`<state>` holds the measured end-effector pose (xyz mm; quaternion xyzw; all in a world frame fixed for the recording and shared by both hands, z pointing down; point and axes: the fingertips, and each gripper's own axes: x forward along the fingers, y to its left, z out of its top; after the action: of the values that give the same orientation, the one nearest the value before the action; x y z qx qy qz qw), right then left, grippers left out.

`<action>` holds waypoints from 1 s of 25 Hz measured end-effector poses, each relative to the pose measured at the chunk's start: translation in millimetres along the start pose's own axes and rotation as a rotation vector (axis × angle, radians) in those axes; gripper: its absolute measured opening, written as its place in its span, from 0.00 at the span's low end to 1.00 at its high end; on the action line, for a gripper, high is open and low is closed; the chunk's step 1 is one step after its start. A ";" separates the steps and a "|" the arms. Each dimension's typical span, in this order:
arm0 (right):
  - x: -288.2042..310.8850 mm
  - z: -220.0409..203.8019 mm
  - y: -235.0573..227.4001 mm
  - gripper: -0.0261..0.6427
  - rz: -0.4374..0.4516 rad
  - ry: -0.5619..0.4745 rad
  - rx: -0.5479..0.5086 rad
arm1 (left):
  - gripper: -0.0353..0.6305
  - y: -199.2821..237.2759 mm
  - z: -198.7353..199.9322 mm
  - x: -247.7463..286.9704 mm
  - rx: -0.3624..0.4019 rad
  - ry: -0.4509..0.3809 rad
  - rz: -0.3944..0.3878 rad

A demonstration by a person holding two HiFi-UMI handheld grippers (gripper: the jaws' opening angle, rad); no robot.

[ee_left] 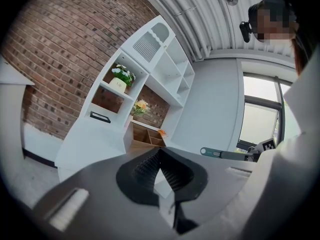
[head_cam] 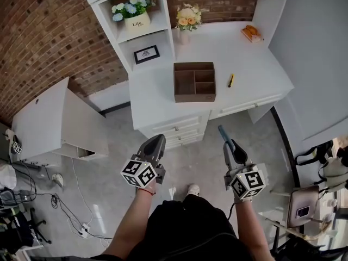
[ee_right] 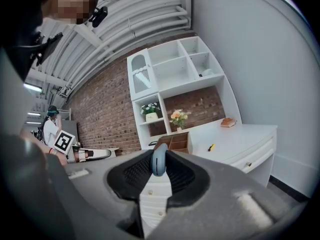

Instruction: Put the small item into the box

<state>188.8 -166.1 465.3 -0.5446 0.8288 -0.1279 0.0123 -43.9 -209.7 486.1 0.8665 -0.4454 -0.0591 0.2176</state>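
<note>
A brown wooden box (head_cam: 194, 81) with several compartments sits on the white desk (head_cam: 250, 64); it also shows in the left gripper view (ee_left: 142, 138) and the right gripper view (ee_right: 176, 142). My right gripper (head_cam: 232, 148) (ee_right: 159, 163) is shut on a slim blue-grey item (head_cam: 224, 134) (ee_right: 159, 159) that sticks out ahead of its jaws. The same item (ee_left: 220, 153) shows from the side in the left gripper view. My left gripper (head_cam: 156, 141) (ee_left: 160, 156) is shut, with nothing in it. Both grippers hang over the floor, well short of the desk.
A small yellow item (head_cam: 231, 80) lies on the desk right of the box, and an orange object (head_cam: 251, 33) sits at the back. Shelves hold a flower pot (head_cam: 137, 16), a framed picture (head_cam: 147, 54) and a vase (head_cam: 187, 22). A white cabinet (head_cam: 54, 121) stands left; cables (head_cam: 81, 227) lie on the floor.
</note>
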 end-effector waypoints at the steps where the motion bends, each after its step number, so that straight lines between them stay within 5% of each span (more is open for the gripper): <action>1: 2.5 0.4 -2.0 0.15 0.005 0.002 -0.002 | 0.06 1.1 0.7 2.6 0.001 -0.003 0.004; 25: 93.4 3.1 -41.7 0.15 0.059 0.081 -0.050 | 0.06 35.0 17.8 95.5 0.036 0.031 -0.031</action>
<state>188.9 -266.9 482.8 -0.5145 0.8472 -0.1287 -0.0309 -18.3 -309.4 493.9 0.8779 -0.4295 -0.0408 0.2079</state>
